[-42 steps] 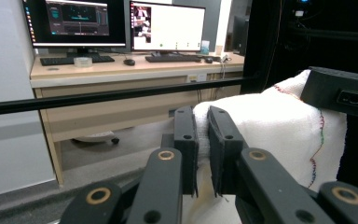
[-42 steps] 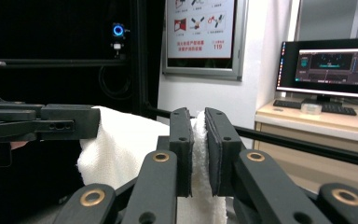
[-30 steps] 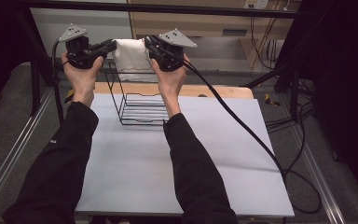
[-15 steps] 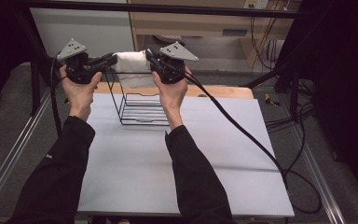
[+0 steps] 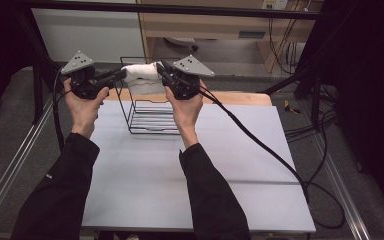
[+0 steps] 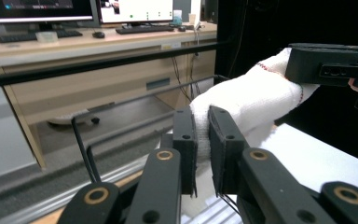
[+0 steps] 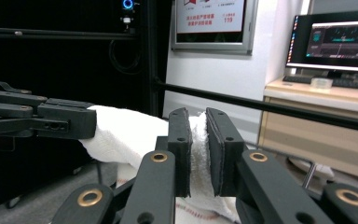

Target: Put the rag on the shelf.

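Both hand-held grippers, left (image 5: 121, 75) and right (image 5: 160, 67), pinched the white towel (image 5: 141, 71) above the wire rack (image 5: 147, 112); level, equal lowering was advisable.

I see a pale grey table (image 5: 200, 180) with a wooden strip along its far edge. On it, near that far edge and left of centre, stands 1 black wire rack (image 5: 147, 117), upright, its base flat on the tabletop.

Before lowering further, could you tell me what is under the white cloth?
The black wire rack stands on the table under the white terry cloth. The cloth covers the rack's far top edge.
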Demonstrator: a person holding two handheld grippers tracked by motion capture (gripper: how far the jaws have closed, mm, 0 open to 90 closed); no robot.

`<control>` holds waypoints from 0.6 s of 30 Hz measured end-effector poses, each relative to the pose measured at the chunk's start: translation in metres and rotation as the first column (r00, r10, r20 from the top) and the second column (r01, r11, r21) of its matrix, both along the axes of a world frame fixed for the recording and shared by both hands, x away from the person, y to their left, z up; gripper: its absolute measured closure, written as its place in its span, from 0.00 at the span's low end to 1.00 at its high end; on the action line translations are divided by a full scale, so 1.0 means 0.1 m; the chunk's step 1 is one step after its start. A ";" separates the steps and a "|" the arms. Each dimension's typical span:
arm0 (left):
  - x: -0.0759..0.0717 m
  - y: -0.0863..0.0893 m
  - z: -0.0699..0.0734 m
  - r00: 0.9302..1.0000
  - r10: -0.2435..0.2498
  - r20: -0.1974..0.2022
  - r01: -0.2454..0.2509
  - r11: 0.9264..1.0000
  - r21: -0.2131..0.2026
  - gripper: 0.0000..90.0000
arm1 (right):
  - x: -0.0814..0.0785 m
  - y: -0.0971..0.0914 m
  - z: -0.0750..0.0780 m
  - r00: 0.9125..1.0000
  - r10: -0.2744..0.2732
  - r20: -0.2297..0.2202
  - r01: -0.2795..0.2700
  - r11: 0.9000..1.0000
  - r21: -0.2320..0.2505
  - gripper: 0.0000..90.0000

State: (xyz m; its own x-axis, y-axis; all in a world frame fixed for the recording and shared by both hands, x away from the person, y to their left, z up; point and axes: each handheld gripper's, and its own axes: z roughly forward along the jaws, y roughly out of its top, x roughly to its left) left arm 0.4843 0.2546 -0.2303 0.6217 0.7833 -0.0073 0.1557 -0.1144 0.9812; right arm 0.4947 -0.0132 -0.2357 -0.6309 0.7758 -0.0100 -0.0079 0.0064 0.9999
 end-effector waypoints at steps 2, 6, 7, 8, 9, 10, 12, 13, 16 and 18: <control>-0.04 -0.02 -0.03 1.000 0.003 -0.004 -0.003 1.000 0.005 0.90 | -0.03 -0.01 -0.02 1.000 0.001 -0.013 -0.001 1.000 0.005 0.89; -0.11 -0.05 -0.08 1.000 0.010 -0.004 -0.010 0.999 0.040 0.89 | -0.09 -0.03 -0.07 1.000 0.005 -0.021 -0.005 1.000 -0.013 0.89; -0.12 -0.06 -0.09 1.000 0.011 -0.007 -0.011 0.999 0.043 0.89 | -0.10 -0.03 -0.08 1.000 0.006 -0.028 -0.006 1.000 -0.011 0.89; -0.13 -0.06 -0.10 1.000 0.015 -0.010 -0.014 0.999 0.046 0.88 | -0.11 -0.03 -0.08 0.999 0.005 -0.032 -0.006 1.000 -0.011 0.89; -0.13 -0.07 -0.10 1.000 0.010 -0.015 -0.009 0.999 0.047 0.88 | -0.11 -0.03 -0.09 0.999 0.006 -0.035 -0.006 1.000 -0.011 0.89; -0.14 -0.06 -0.09 1.000 0.008 -0.019 -0.007 0.999 0.051 0.87 | -0.12 -0.04 -0.10 0.999 0.006 -0.037 -0.007 1.000 -0.014 0.90; -0.16 -0.05 -0.07 1.000 0.004 -0.024 -0.003 0.999 0.042 0.85 | -0.12 -0.04 -0.10 0.999 0.008 -0.038 -0.009 1.000 -0.017 0.90; -0.17 -0.04 -0.05 1.000 -0.001 -0.029 0.002 0.999 0.033 0.84 | -0.13 -0.04 -0.11 0.999 0.009 -0.041 -0.010 1.000 -0.018 0.90; -0.19 0.00 0.05 0.999 -0.012 -0.032 0.011 1.000 -0.018 0.83 | -0.13 -0.05 -0.13 0.999 0.011 -0.047 -0.012 1.000 -0.018 0.90; -0.19 0.01 0.16 1.000 0.005 -0.021 -0.006 0.999 -0.040 0.83 | -0.14 -0.05 -0.15 0.999 0.014 -0.049 -0.015 1.000 -0.018 0.90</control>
State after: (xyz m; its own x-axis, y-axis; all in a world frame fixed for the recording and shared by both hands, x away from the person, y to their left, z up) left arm 0.4651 0.2558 -0.2140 0.6168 0.7855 -0.0512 0.1763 -0.0745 0.9815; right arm 0.4810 -0.0179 -0.2503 -0.6423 0.7664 0.0071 0.0407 0.0249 0.9989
